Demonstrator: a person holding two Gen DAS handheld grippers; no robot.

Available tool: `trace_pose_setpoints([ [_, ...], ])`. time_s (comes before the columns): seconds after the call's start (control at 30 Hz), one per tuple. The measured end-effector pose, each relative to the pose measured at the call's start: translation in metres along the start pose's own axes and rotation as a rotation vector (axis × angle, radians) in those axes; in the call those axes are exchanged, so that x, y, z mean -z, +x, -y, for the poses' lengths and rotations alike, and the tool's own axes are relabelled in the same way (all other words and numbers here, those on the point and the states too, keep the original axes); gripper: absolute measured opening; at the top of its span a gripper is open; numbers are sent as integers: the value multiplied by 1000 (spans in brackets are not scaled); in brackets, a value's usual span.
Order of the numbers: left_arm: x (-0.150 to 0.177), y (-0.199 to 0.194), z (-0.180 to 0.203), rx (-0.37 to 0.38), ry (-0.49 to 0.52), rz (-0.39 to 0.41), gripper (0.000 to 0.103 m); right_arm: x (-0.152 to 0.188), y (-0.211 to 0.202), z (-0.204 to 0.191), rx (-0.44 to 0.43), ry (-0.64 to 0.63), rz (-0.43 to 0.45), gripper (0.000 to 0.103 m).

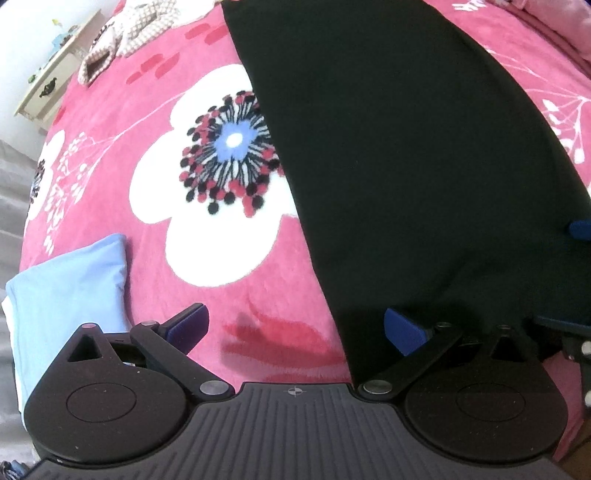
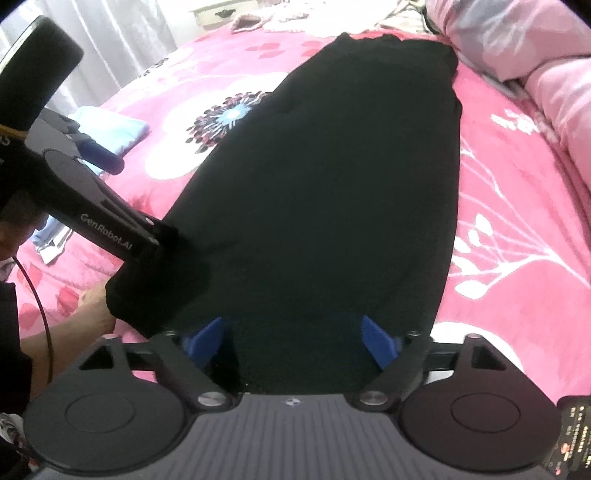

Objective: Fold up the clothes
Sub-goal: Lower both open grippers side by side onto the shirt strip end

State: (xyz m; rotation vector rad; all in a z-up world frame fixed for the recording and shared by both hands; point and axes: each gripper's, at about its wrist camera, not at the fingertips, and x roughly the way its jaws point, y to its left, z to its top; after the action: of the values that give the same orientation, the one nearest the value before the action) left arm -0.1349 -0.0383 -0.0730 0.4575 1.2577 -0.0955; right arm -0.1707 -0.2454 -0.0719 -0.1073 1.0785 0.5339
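Note:
A long black garment (image 1: 406, 147) lies flat on the pink flowered bedcover (image 1: 155, 92) and narrows away from me in the right wrist view (image 2: 332, 184). My left gripper (image 1: 295, 328) is open at the garment's near left edge. One blue pad is over the bedcover, the other over the black cloth. From the right wrist it (image 2: 136, 201) shows at the left, one finger reaching into a bunched corner of the cloth. My right gripper (image 2: 291, 339) is open, its pads standing apart on either side of the garment's near end without pressing on it.
A folded light blue garment (image 1: 66, 288) lies at the bed's left edge. Checked clothes (image 1: 136, 33) and a cream nightstand (image 1: 48, 81) are at the far left. Pink bedding (image 2: 535, 74) is heaped at the right. A person's hand (image 2: 92, 314) rests by the bunched corner.

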Motion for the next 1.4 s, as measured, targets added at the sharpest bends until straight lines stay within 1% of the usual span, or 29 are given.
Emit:
trace_pose_setpoints([
  [0.27, 1, 4, 0, 6, 14, -5, 102, -1, -11, -11, 32, -67, 48, 103],
  [0.53, 2, 11, -3, 10, 3, -11, 103, -3, -12, -24, 70, -128, 70, 103],
  [0.67, 1, 16, -1, 15, 11, -11, 103, -4, -12, -22, 81, -121, 78, 103],
  [0.83, -1, 16, -1, 26, 20, 40, 103, -5, -18, -15, 90, -98, 123, 103],
  [1.0, -7, 8, -4, 64, 29, 168, 103, -5, -21, -12, 104, -106, 160, 100],
  [1.1, -11, 1, -3, 111, 22, 227, 103, -5, -20, -12, 111, -120, 167, 99],
  [1.2, -16, 2, -6, 168, -10, 239, 103, -7, -18, -14, 126, -136, 172, 97],
  [1.3, -20, 4, -11, 207, -61, 225, 103, -8, -17, -13, 130, -135, 173, 94],
  [1.33, -21, 5, -14, 213, -80, 219, 103, -8, -16, -13, 129, -133, 172, 93],
  [1.4, -22, 4, -18, 198, -116, 211, 103, -7, -16, -12, 130, -127, 169, 89],
])
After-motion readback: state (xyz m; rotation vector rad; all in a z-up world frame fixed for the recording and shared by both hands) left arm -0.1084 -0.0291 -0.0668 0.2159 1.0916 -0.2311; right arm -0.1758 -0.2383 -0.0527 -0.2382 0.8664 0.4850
